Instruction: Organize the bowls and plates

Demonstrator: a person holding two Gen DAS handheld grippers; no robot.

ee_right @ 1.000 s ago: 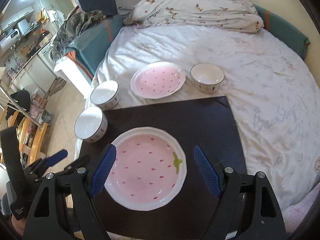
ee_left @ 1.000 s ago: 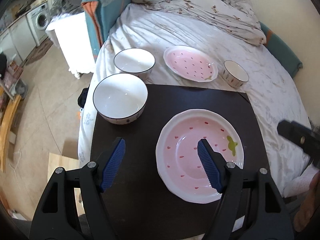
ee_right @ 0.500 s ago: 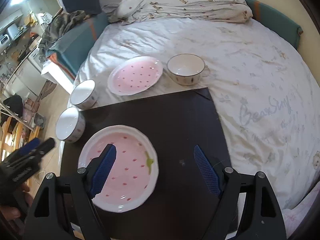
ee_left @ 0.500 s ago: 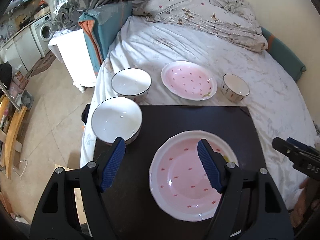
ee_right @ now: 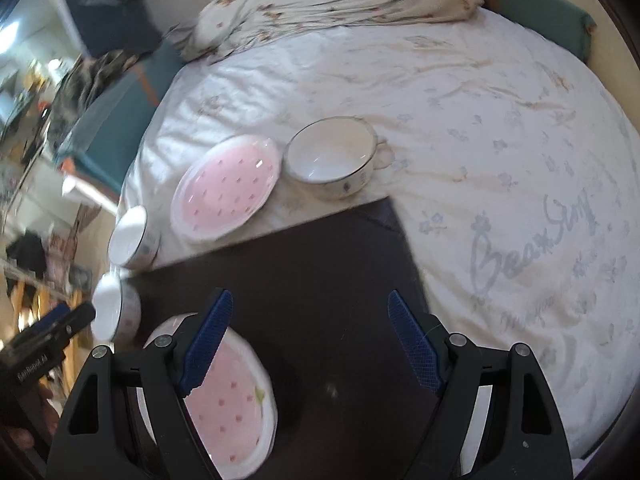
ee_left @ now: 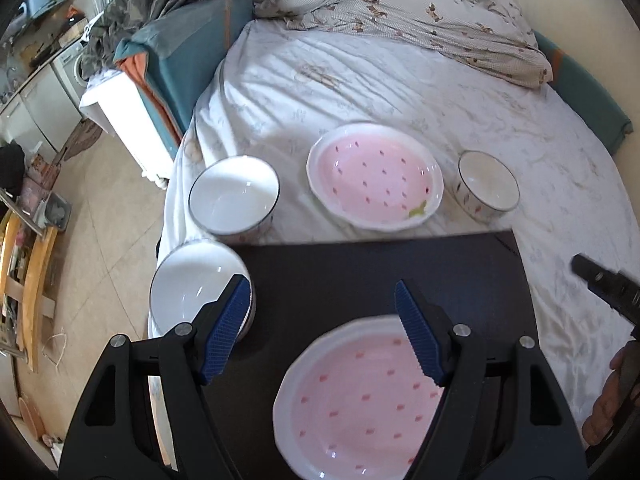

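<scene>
Both our grippers have drawn back since a second ago, so the near pink plate (ee_left: pixel 360 396) on the dark board (ee_left: pixel 360 276) now sits low under our left gripper (ee_left: pixel 316 328), whose jaws gape empty. Our right gripper (ee_right: pixel 308 344) is likewise spread and holds nothing. Only its view shows the handled cup (ee_right: pixel 330 158) close, beside the far pink plate (ee_right: pixel 226 188), and the sheet's cursive "Bea…" lettering (ee_right: pixel 532 236), the rest unreadable.

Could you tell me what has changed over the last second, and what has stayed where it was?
Both open grippers pulled back and away from the dishes: the near pink plate now sits lower in the left view, and the right gripper has swung right, toward the small cup. Nothing was grasped or released. Both plates, the two white bowls and the cup kept their places.
</scene>
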